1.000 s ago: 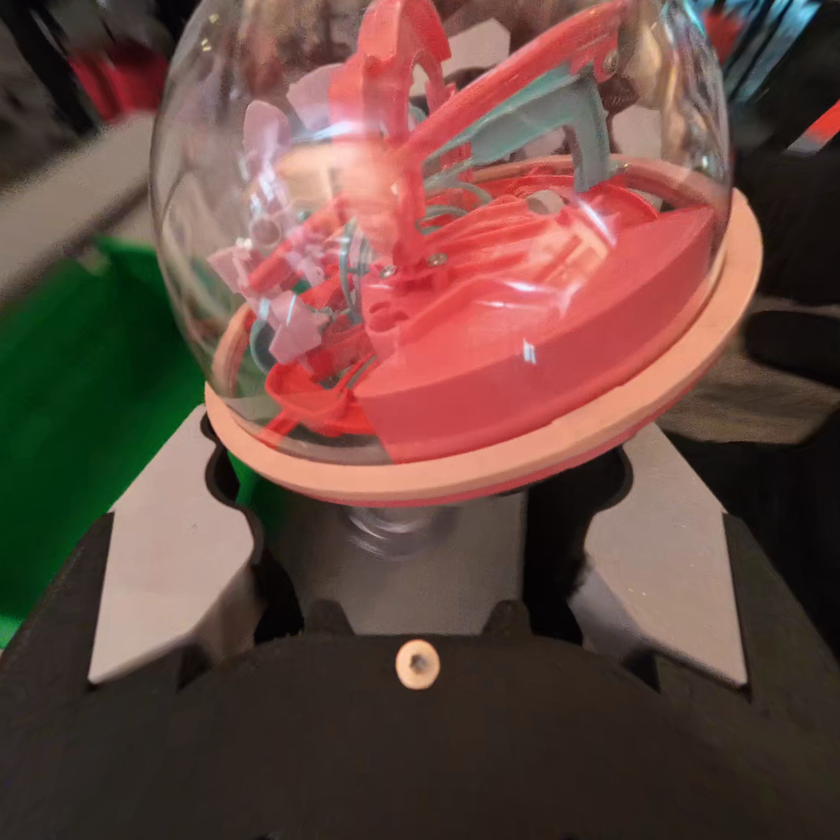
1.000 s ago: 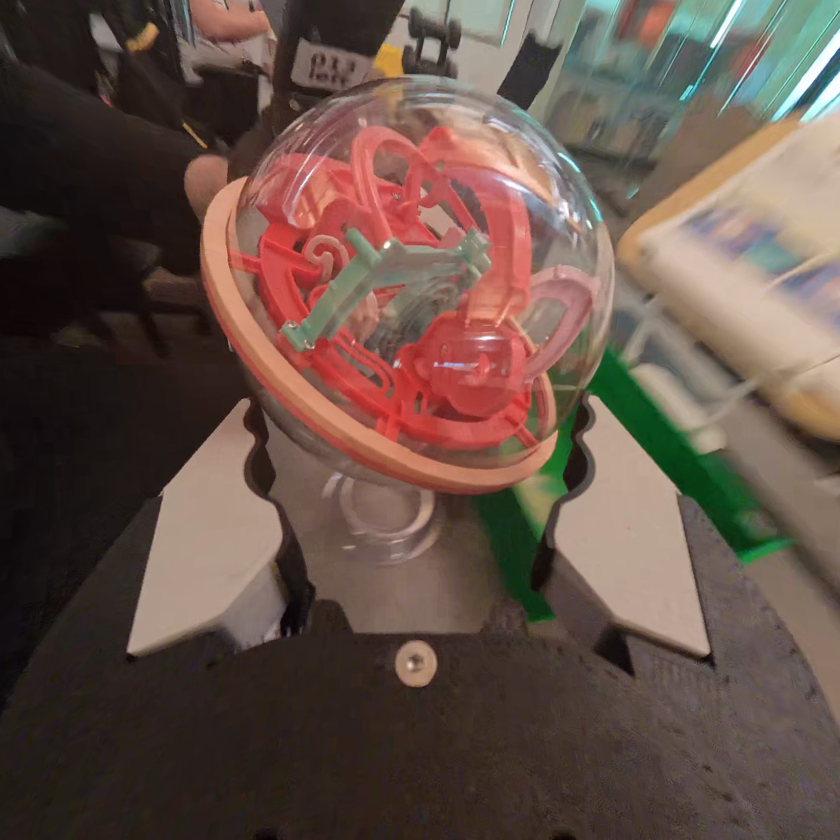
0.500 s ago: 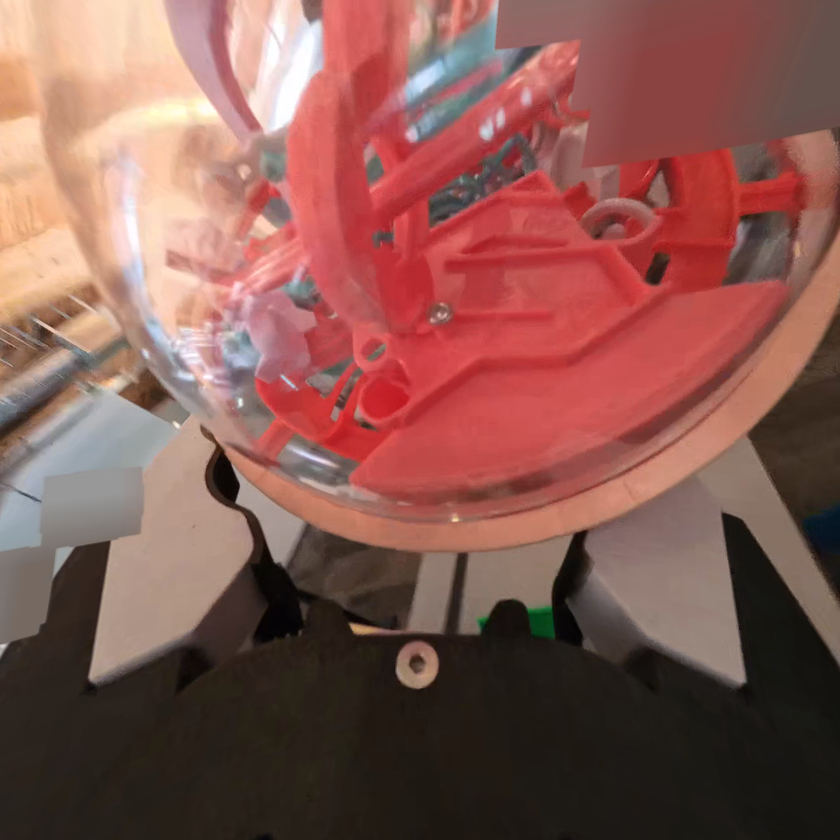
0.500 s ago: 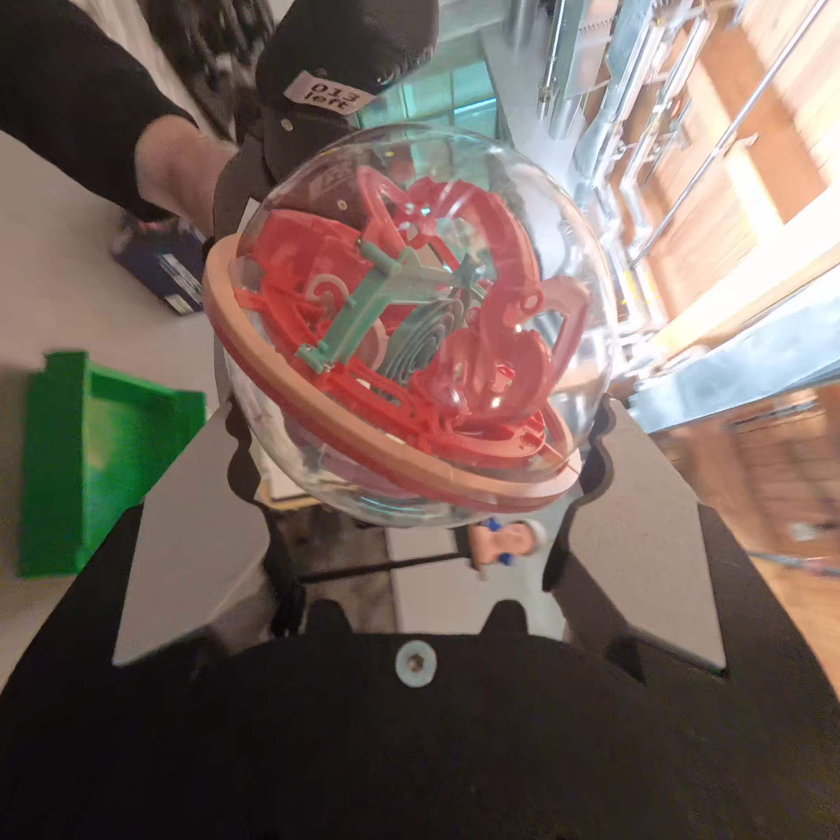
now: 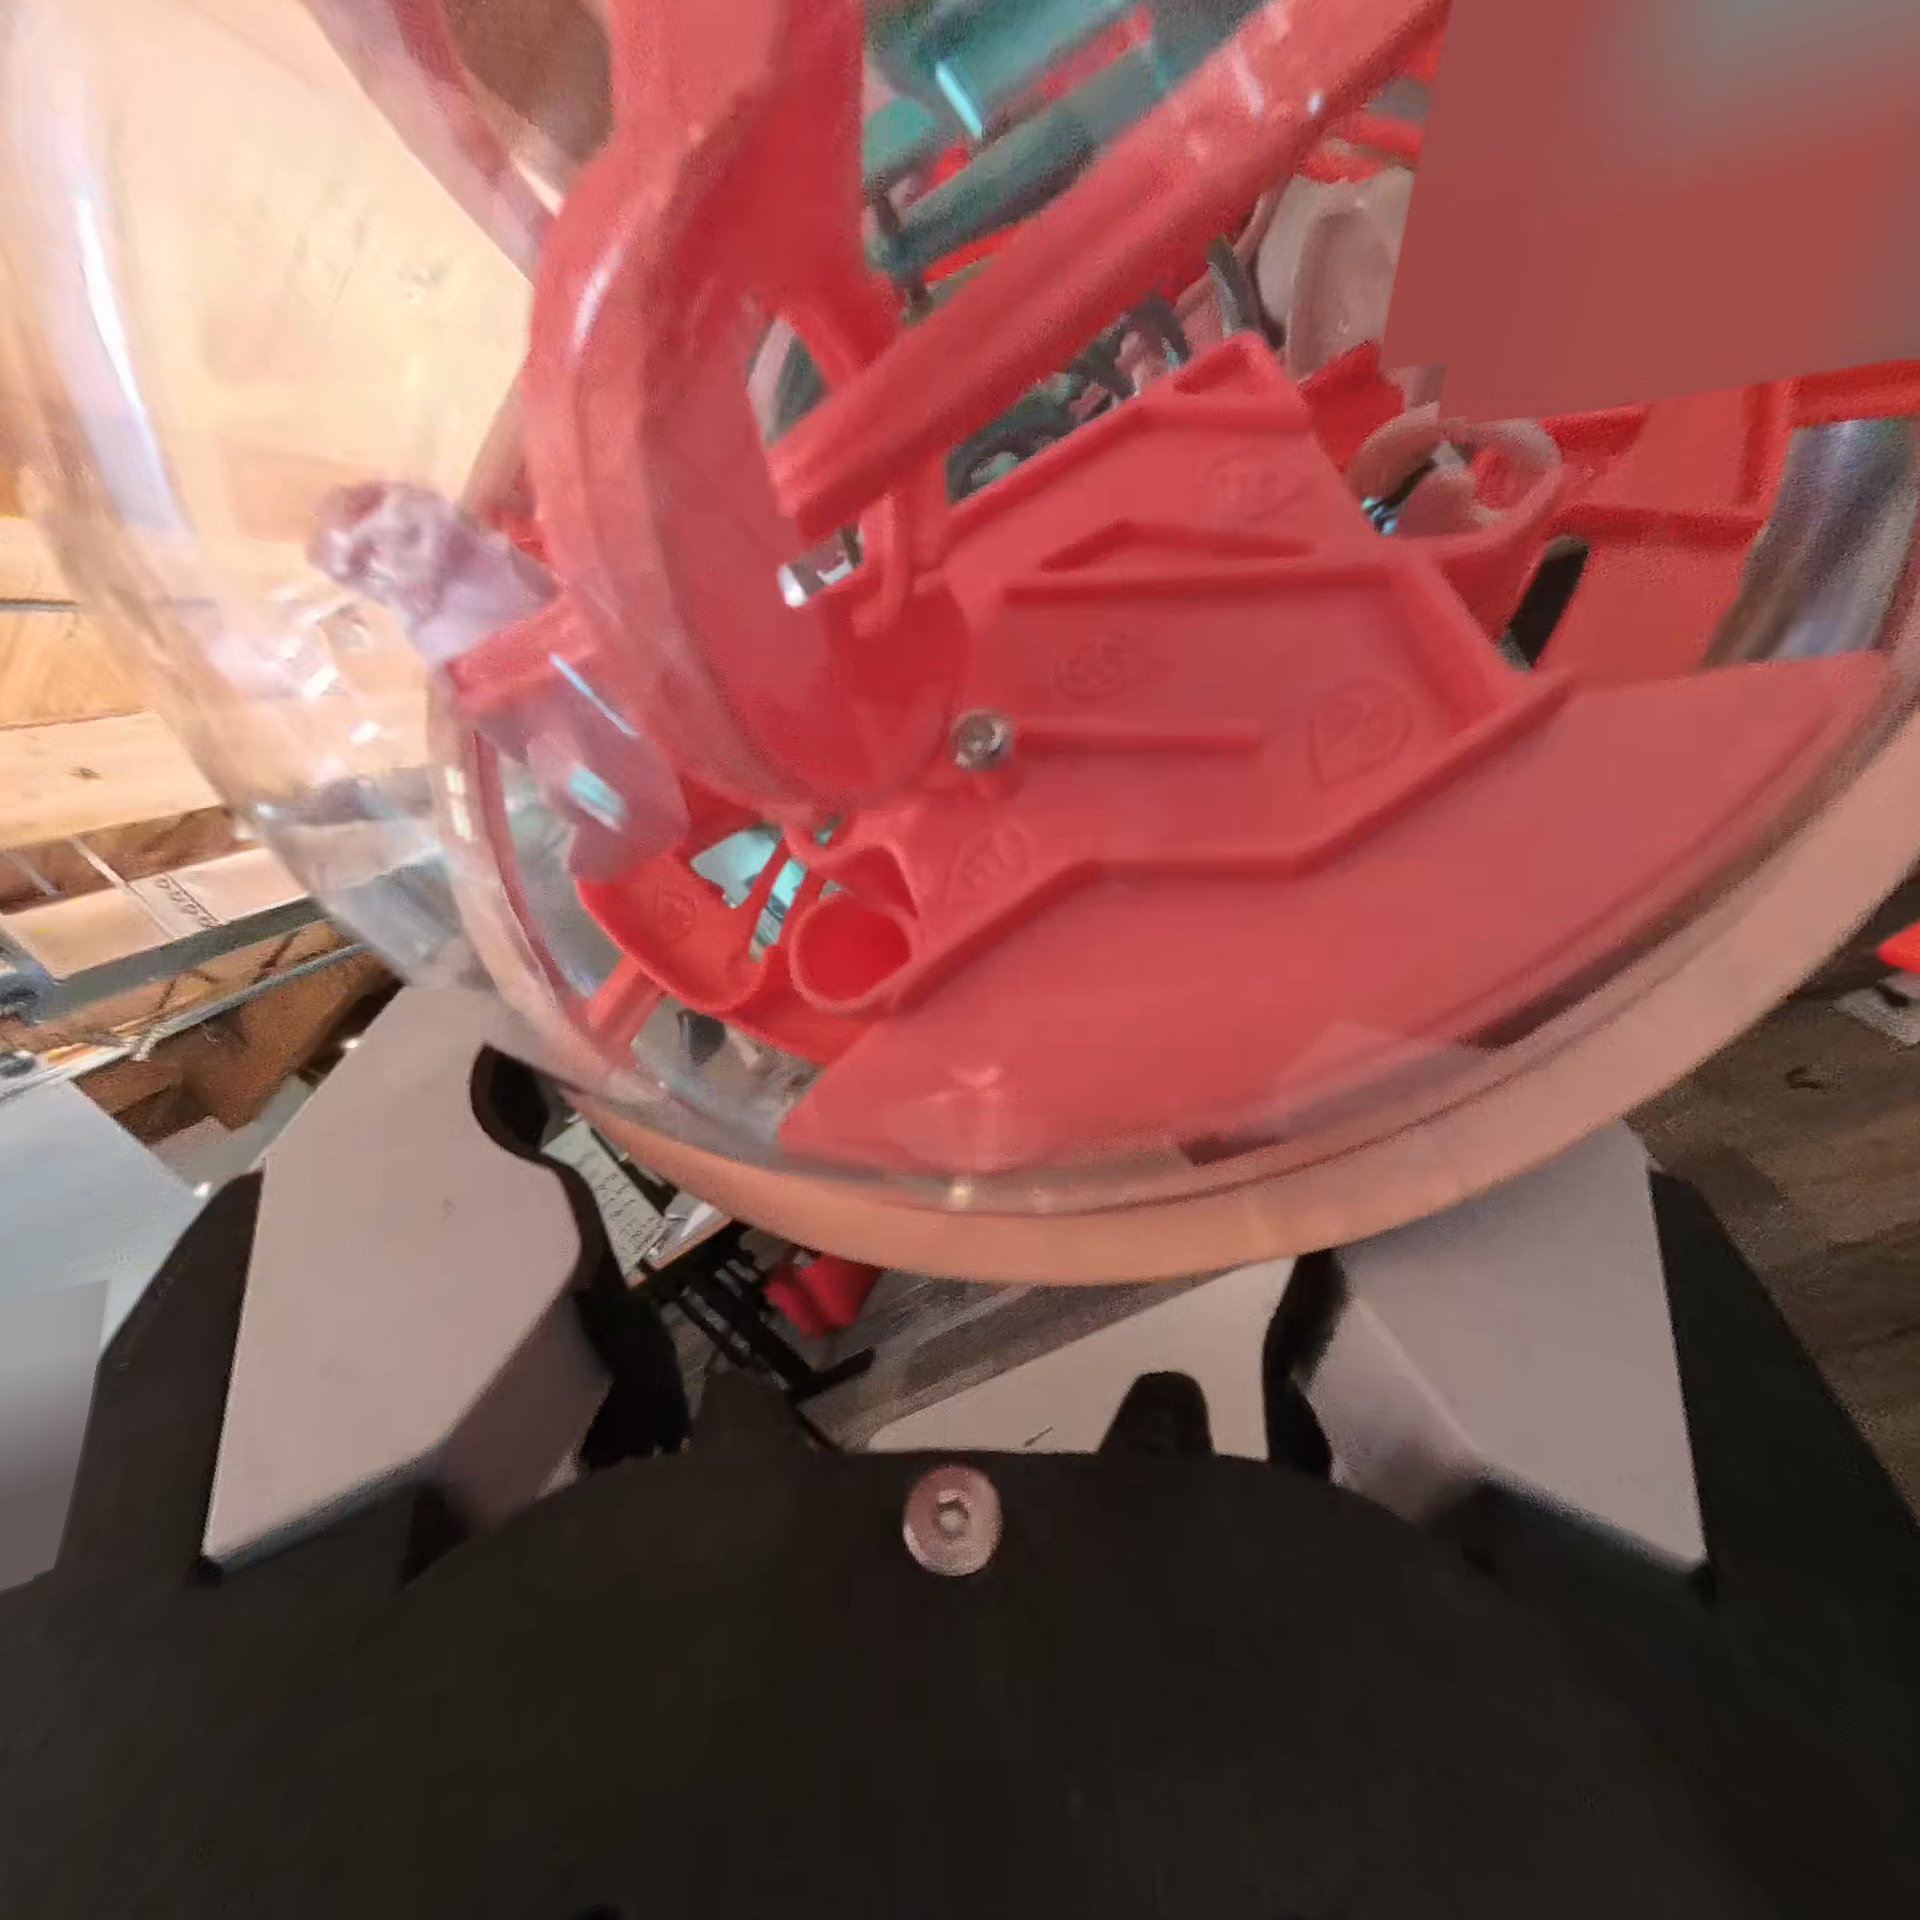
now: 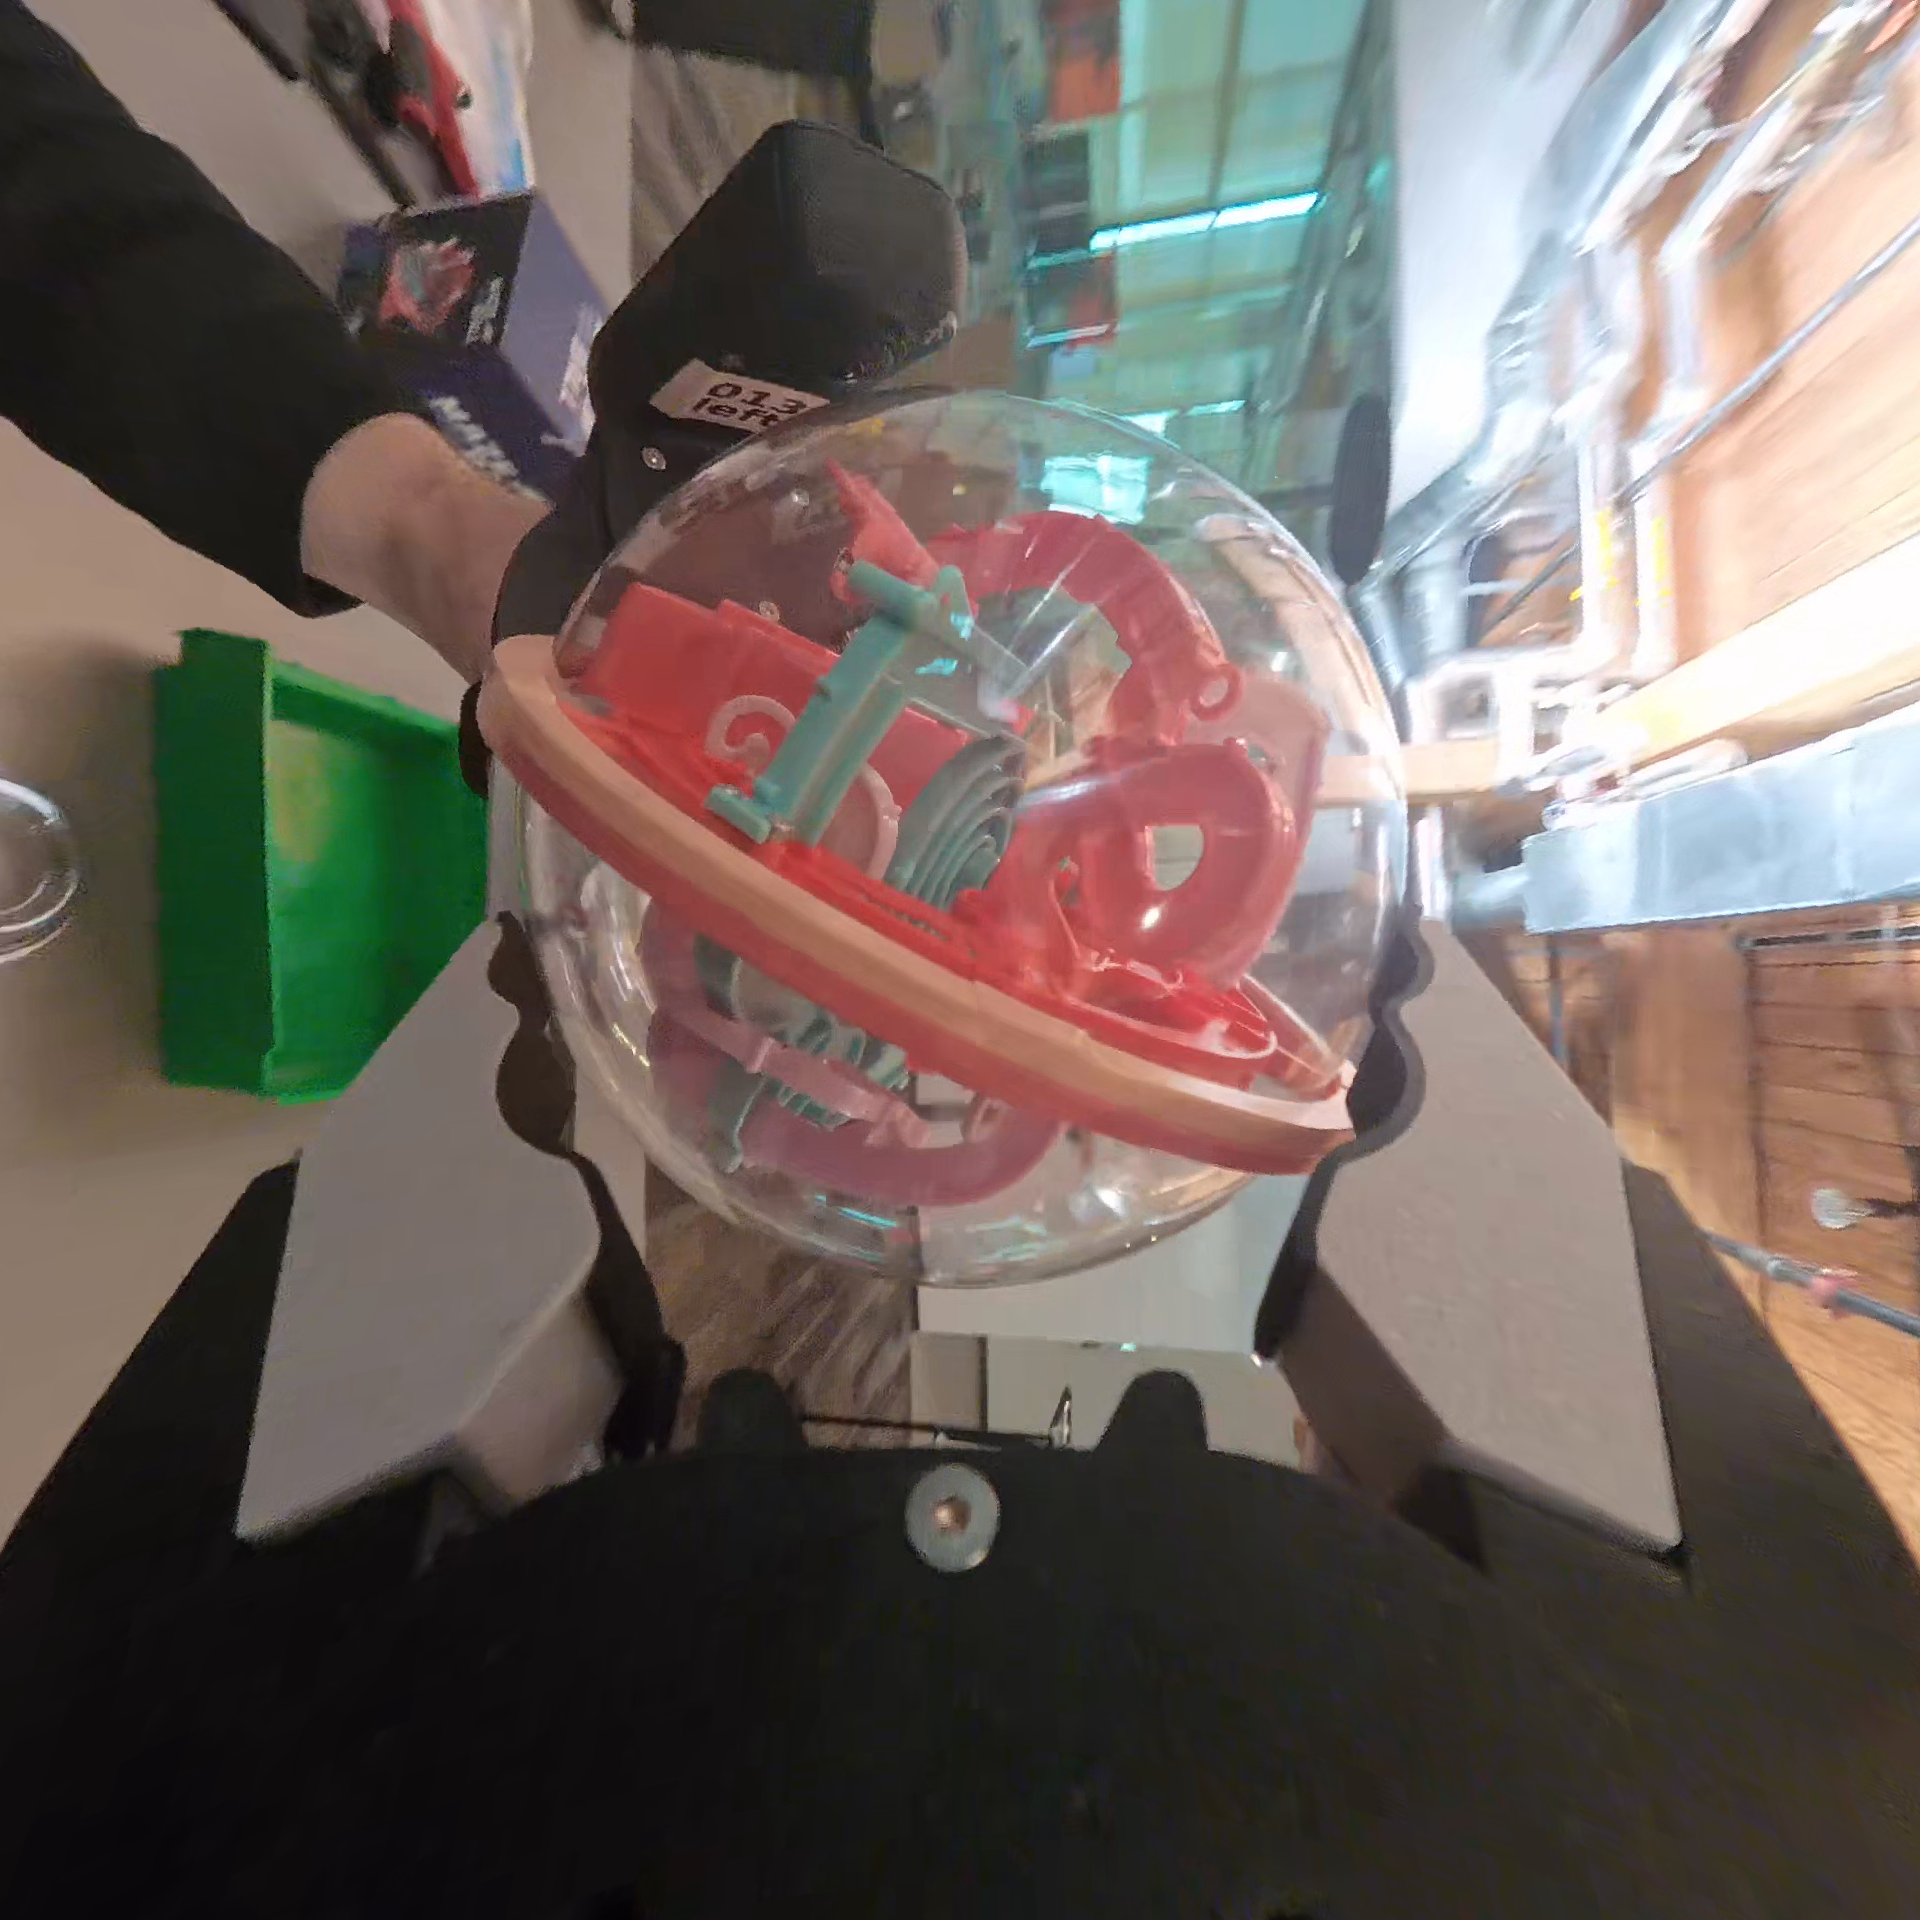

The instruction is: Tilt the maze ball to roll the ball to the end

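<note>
The maze ball (image 6: 956,831) is a clear sphere with red, teal and pink tracks and a peach ring round its middle. It is held in the air and tilted, with the ring sloping down to the right. My right gripper (image 6: 956,1049) is shut on it, a finger against each side. My left gripper (image 5: 935,1205) holds the far side. The sphere (image 5: 1195,831) fills the upper part of the left wrist view, its ring over the fingers. The left gripper's black body (image 6: 779,312) shows behind the ball. I cannot make out the small ball inside.
A green bin (image 6: 312,883) lies on the pale table at the left, with a clear round stand (image 6: 26,883) at the frame edge. A dark blue box (image 6: 468,301) and a person's hand (image 6: 416,540) are behind. Wooden shelving (image 6: 1766,520) runs along the right.
Both grippers have lifted the ball off its clear stand and rolled it over. The room now looks turned sideways, and the sphere's lower half shows in the right wrist view.
</note>
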`<action>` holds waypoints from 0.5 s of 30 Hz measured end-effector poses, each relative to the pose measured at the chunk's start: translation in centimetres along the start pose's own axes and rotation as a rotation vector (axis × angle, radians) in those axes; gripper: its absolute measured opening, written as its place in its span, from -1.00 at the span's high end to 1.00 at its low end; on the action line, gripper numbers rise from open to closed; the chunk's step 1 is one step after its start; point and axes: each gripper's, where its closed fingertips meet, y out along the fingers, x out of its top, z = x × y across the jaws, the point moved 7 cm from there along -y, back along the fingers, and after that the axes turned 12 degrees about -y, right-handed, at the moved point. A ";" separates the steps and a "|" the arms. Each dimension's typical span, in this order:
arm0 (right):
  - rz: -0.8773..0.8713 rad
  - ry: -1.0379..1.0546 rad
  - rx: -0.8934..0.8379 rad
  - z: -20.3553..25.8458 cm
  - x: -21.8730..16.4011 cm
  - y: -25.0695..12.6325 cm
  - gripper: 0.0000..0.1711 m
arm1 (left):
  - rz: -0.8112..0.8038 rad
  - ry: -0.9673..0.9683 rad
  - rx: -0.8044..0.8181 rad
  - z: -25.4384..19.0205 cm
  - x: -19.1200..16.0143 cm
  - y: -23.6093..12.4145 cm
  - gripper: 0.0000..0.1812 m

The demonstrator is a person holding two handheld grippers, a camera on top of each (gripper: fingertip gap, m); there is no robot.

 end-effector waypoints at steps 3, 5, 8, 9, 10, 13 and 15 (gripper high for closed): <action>0.006 -0.041 0.037 -0.4 1.1 -0.1 -0.77 | -0.071 -0.018 -0.039 -0.2 -0.4 0.6 -0.72; 0.044 -0.053 0.077 -0.6 1.5 0.0 -0.78 | -0.063 0.020 -0.043 -0.3 -1.0 1.6 -0.60; 0.088 -0.032 0.164 -1.1 1.4 0.4 -0.78 | -0.061 -0.021 -0.089 -0.7 -1.9 3.1 -0.57; 0.100 -0.015 0.191 -1.3 1.2 0.6 -0.78 | -0.071 -0.055 -0.104 -0.8 -2.1 3.4 -0.59; 0.111 0.002 0.215 -1.5 0.9 0.8 -0.78 | -0.078 -0.087 -0.107 -0.9 -2.3 3.6 -0.57; 0.117 0.049 0.258 -1.9 0.2 1.4 -0.77 | -0.136 -0.198 -0.118 -0.7 -2.6 3.6 -0.59; 0.123 0.057 0.281 -1.8 -0.1 1.7 -0.78 | -0.134 -0.224 -0.109 -0.7 -3.0 3.6 -0.59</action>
